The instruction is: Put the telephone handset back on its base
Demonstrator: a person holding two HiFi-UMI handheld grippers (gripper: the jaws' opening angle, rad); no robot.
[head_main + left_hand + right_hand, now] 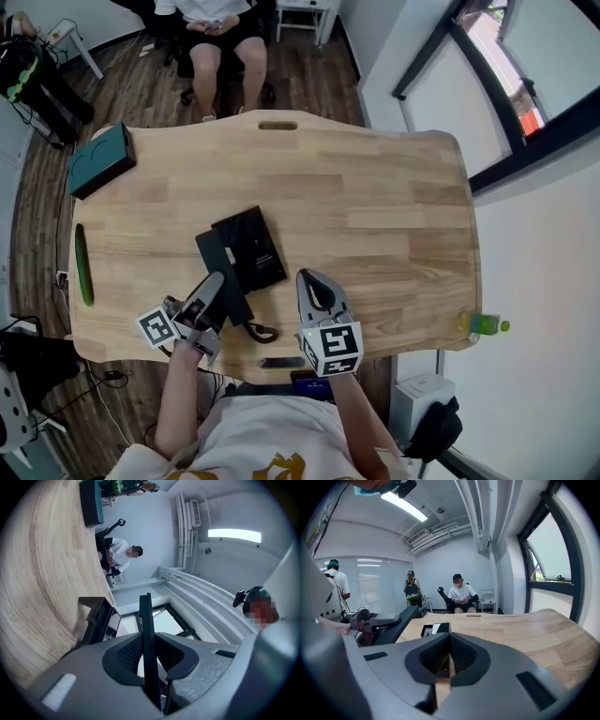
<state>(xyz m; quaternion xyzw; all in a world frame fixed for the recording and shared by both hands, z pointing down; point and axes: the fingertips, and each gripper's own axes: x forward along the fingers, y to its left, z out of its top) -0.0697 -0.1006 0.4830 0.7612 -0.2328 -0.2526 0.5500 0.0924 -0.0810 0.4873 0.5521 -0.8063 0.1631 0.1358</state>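
Over the table point(375, 206), left gripper point(217, 281) is pinching the handset point(211, 248) edge-on, probably risking it twisting out short of the base point(255, 242) at 1 o'clock; right gripper point(309, 277) is idling closed.

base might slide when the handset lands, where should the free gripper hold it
Probably the right edge of the base, from the right with the right gripper: it lies flat and that side is bare; the handset in the left gripper and the cord crowd its left and near sides.
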